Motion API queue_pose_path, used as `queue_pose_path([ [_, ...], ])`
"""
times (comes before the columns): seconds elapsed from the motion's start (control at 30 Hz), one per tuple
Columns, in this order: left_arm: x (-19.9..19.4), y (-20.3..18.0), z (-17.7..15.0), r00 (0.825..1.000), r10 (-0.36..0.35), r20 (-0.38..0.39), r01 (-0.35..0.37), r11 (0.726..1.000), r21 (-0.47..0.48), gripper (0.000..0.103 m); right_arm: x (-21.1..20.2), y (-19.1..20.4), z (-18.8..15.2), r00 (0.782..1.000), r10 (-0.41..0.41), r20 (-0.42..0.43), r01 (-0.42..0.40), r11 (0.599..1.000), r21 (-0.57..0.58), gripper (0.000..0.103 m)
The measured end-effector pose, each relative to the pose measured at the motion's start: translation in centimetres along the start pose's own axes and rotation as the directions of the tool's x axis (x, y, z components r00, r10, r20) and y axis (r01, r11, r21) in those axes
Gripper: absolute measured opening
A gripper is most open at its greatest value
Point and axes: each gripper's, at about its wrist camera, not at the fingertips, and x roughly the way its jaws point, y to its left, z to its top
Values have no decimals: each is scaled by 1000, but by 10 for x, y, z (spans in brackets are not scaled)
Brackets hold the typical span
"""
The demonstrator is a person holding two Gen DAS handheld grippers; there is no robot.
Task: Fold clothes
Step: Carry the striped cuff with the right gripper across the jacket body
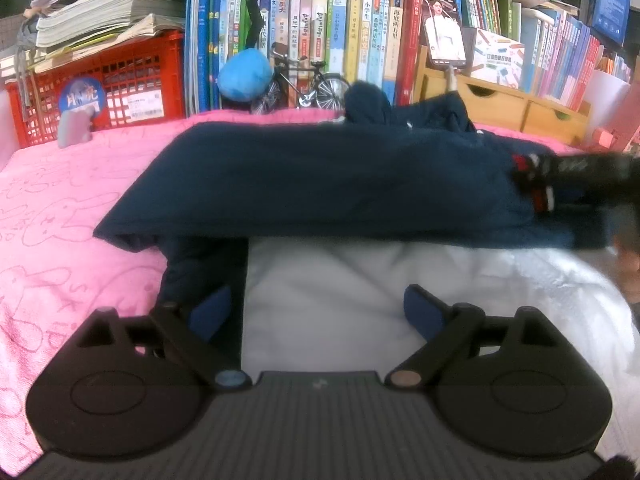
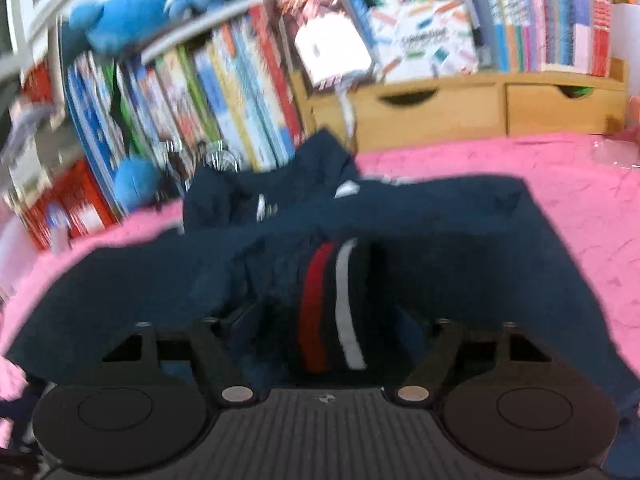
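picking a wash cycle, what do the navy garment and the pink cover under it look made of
Navy garment: seems soft matte knit or fleece, slightly fuzzy, with a ribbed red-and-white striped cuff. Pink cover: looks like plush terry towelling, with rabbit outlines pressed into its nap.

We face a crowded bookshelf packed with upright books. A red plastic crate carries stacked papers at left; a wooden drawer unit sits at right, behind a pink towel-covered surface.
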Motion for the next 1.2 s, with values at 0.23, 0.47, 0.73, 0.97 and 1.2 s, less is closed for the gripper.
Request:
queue_pose_path([
  [0.23,0,1,0,1000,-2,0,2,1000,-2,94,-31,7,8,987,-106,122,117,989,-90,11],
  [0.47,-1,0,2,1000,-2,-1,2,1000,-2,94,-51,-30,24,958,-207,197,221,974,-53,12],
  [0.73,-5,21,9,998,31,56,-26,997,-79,91,-35,-43,8,927,-328,183,339,940,-33,12],
  [0.97,6,57,27,963,264,62,-262,964,-40,88,-25,-48,-3,928,-331,169,348,934,-83,15],
  [1.2,9,94,28,976,216,-4,-215,968,-133,90,-14,-55,-5,948,-301,107,310,947,-80,17],
])
